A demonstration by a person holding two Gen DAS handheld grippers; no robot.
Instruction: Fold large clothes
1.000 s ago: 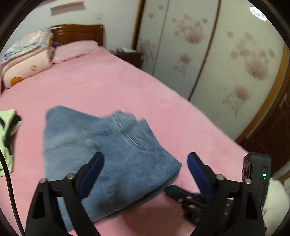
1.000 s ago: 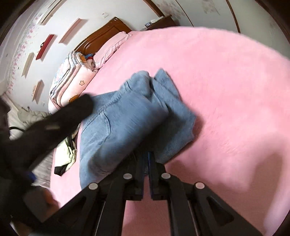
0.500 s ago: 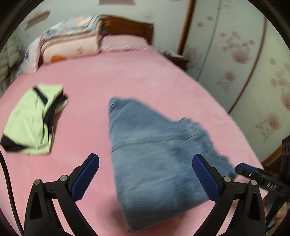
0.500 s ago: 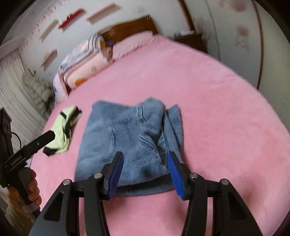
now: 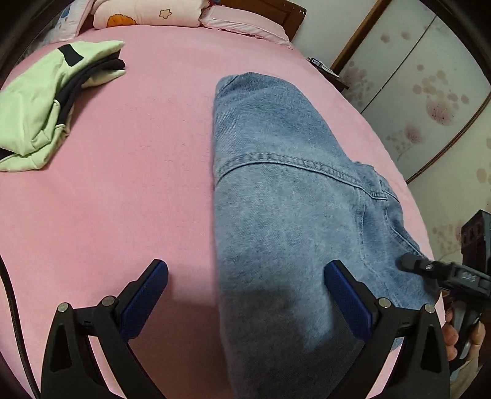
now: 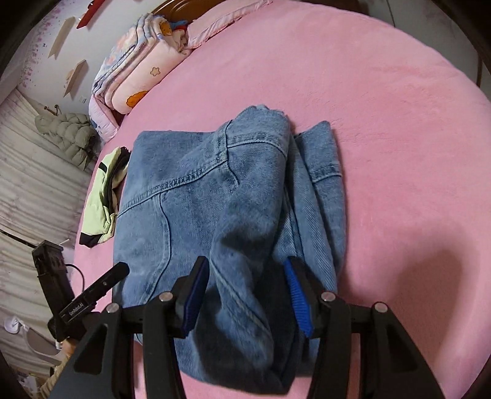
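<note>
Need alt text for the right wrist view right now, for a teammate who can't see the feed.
Folded blue jeans lie on a pink bed, and the right gripper straddles a raised fold at their near edge, jaws apart after just closing a little. A folded light-green garment lies beyond the jeans at left, the left gripper reaches in lower left, and stacked quilts sit by the headboard.

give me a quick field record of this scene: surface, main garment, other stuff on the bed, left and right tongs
surface: pink bed
main garment: blue jeans, folded into a compact stack
other clothing: light green garment with dark trim, folded, lying apart from the jeans
bedding: folded quilt and pink pillow at the headboard end
left tongs: open wide, straddling the near left edge of the jeans
right tongs: jaws have just been closing, a raised denim fold between the pads, no clear pinch
</note>
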